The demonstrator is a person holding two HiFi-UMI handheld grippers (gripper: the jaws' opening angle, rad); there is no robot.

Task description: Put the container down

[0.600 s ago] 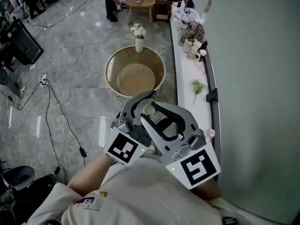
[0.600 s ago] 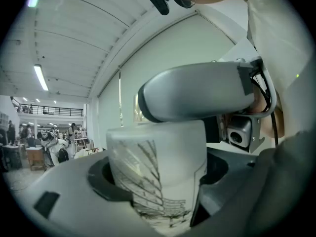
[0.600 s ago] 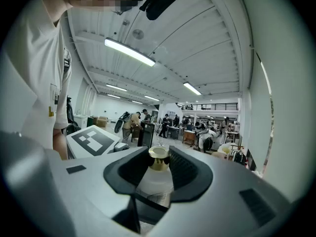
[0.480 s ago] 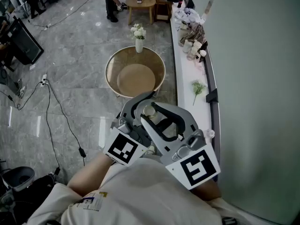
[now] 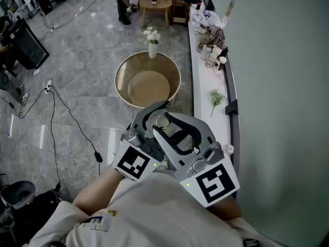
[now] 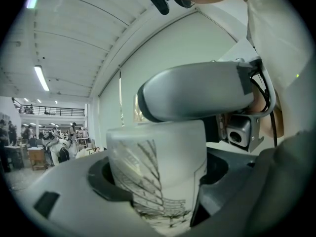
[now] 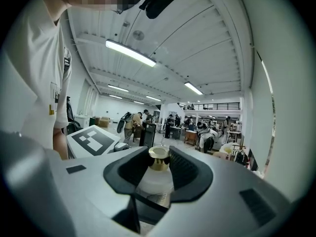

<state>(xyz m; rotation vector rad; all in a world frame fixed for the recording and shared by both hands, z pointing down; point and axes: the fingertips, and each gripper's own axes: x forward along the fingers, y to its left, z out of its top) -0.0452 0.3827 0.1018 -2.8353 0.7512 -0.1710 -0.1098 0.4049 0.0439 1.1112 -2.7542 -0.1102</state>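
The container (image 5: 163, 121) is a white bottle with a leaf line drawing (image 6: 158, 172) and a gold cap (image 7: 159, 158). It is held in the air close to the person's chest, above the grey floor. My left gripper (image 5: 150, 123) is shut on the wide white body (image 6: 158, 181), which fills the space between its jaws. My right gripper (image 5: 177, 134) comes in from the right and is shut on the neck, just under the cap (image 7: 159, 171). Its grey jaw (image 6: 197, 95) crosses above the container in the left gripper view. The container's base is hidden.
A round wooden table (image 5: 148, 78) stands ahead on the floor, with a vase of white flowers (image 5: 151, 37) at its far rim. A white ledge (image 5: 220, 122) runs along the right wall with a green sprig (image 5: 216, 98) and clutter. Cables (image 5: 67, 122) trail across the left floor.
Both grippers and the container keep the same pose. Only the head view has shifted slightly.
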